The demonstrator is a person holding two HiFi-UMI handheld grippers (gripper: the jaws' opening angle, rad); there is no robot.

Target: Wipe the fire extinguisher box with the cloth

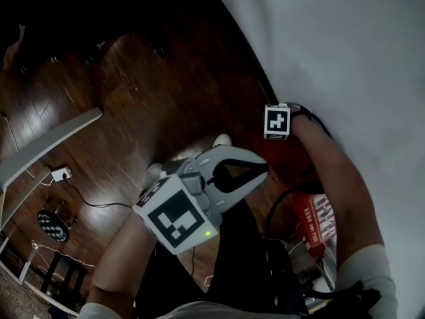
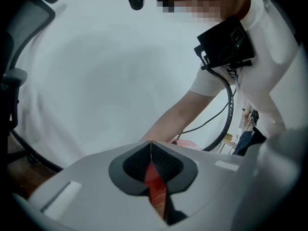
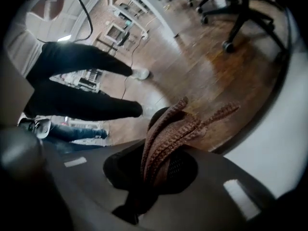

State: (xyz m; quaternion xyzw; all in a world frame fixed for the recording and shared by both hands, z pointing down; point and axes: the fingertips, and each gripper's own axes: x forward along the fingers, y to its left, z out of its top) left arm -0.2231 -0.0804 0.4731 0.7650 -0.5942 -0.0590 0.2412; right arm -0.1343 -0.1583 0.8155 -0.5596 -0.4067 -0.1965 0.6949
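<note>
The red fire extinguisher box (image 1: 320, 224) with white lettering stands low against the white wall (image 1: 345, 52), partly hidden by my right forearm. My right gripper (image 3: 163, 150) is shut on a brown patterned cloth (image 3: 171, 129) that bunches out past its jaws. In the head view only its marker cube (image 1: 277, 121) shows, just above the box's red top. My left gripper (image 1: 264, 171) hovers left of the box, shut, with its tips meeting and nothing held. In the left gripper view (image 2: 150, 146) a red strip of the box (image 2: 154, 179) shows behind the jaws.
Dark wooden floor (image 1: 153, 78) lies to the left. A grey board edge (image 1: 46, 145) and a white plug with a cable (image 1: 60, 174) sit at the far left. An office chair base (image 3: 250, 13) and a person's dark-trousered legs (image 3: 82, 81) appear in the right gripper view.
</note>
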